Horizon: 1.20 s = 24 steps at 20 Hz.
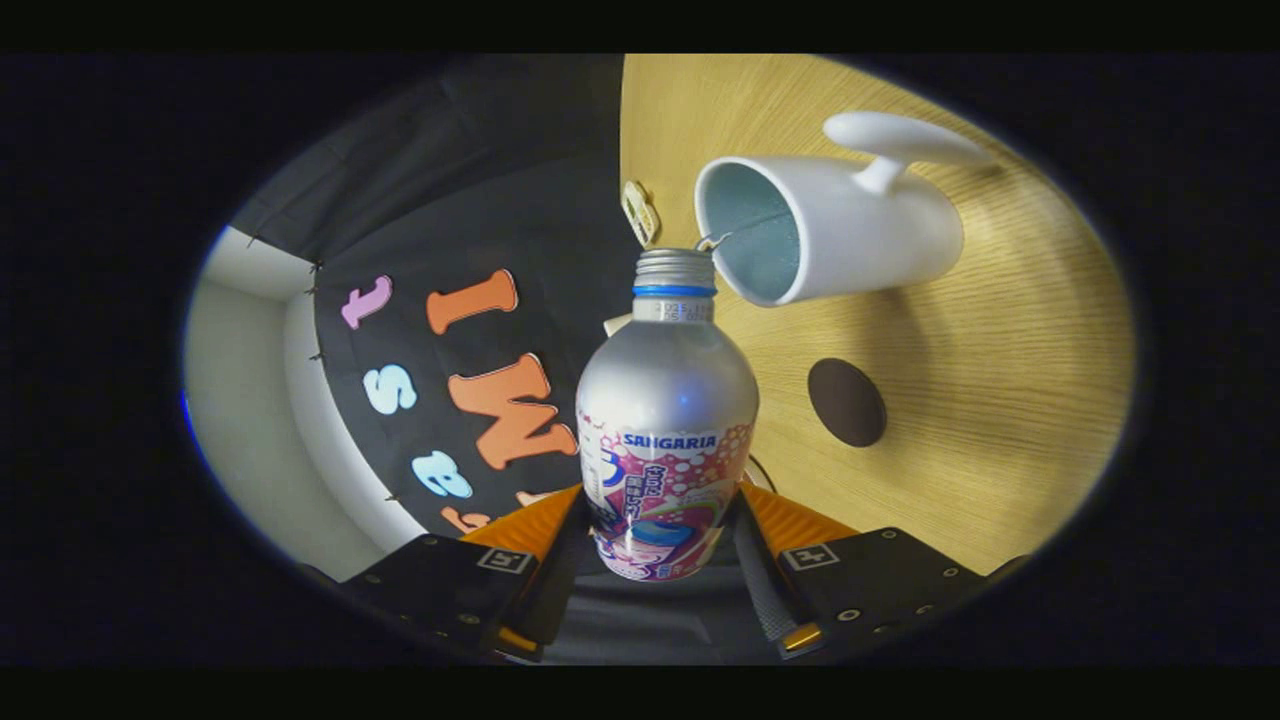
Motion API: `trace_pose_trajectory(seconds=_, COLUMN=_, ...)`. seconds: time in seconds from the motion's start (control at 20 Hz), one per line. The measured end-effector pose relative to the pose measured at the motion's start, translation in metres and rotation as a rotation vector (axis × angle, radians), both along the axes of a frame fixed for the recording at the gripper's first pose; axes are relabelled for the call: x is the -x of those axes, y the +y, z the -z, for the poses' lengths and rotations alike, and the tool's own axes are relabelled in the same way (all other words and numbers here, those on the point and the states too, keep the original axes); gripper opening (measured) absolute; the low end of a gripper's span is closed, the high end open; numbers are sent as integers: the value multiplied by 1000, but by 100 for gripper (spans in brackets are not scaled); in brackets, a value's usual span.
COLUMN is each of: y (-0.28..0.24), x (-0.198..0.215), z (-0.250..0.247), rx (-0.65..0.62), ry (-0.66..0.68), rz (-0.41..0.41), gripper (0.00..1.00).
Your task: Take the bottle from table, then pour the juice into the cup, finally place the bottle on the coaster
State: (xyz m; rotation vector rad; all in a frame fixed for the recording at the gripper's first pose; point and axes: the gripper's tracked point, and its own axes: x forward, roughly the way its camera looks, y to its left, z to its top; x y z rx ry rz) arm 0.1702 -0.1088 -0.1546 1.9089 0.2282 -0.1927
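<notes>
While claw [664, 530] clamps bottle [666, 420], its uncapped mouth nears cup [830, 235].

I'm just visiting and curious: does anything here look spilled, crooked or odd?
Nothing looks spilled or broken. The claw grips the silver bottle, its open neck held right at the rim of the white cup. The whole scene looks tipped sideways. The dark round coaster lies bare on the wooden table.

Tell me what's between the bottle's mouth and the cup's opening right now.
Nothing solid: in the gripper view the bottle, held by the tool, has its open mouth just short of the cup rim.
</notes>
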Motion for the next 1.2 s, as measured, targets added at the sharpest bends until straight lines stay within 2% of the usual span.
trace_pose_trajectory(seconds=1.2, y=-8, x=-5, z=-22, rx=-125, ry=-52, rz=54, gripper=75)
